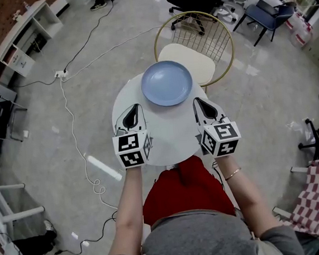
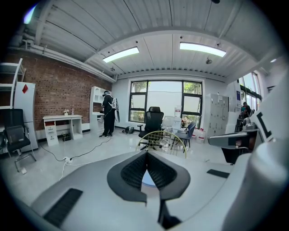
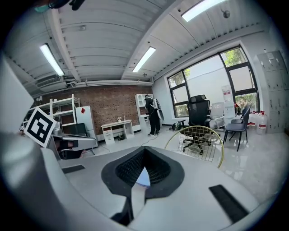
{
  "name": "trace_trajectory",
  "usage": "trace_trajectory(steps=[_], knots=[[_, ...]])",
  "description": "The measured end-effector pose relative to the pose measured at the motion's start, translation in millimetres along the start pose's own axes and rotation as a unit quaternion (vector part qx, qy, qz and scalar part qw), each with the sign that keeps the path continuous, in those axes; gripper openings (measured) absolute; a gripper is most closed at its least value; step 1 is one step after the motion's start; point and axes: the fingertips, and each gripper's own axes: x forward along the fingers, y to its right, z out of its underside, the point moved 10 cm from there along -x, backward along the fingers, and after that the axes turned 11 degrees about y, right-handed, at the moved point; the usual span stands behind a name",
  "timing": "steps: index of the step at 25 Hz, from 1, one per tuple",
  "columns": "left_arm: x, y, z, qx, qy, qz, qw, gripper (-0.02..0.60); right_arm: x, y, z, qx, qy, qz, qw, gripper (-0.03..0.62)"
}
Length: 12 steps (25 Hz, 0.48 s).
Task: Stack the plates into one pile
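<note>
I hold left gripper (image 1: 137,106) and right gripper (image 1: 197,100) above the white table (image 1: 167,147), both jaws pressed together, empty. Blue plate (image 1: 166,83) sits at the table's far side, just beyond the tips.

A round, pale blue plate (image 1: 166,83) (one or several stacked, I cannot tell) lies flat at the white table's (image 1: 166,143) far edge.

Grey top (image 1: 198,235), red trousers (image 1: 185,190), bangle (image 1: 233,173); white left tool (image 1: 136,109), right tool (image 1: 199,103)

Plate (image 1: 166,83) on table (image 1: 169,135), chair (image 1: 195,59) just behind
</note>
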Motion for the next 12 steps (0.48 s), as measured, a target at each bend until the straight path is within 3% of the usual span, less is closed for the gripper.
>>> trace_trajectory(steps=[12], knots=[[-19.4, -7.6, -4.8, -0.009, 0.013, -0.001, 0.9999, 0.015, -12.8, -17.4, -1.4, 0.000, 0.016, -0.004, 1.000, 0.028]])
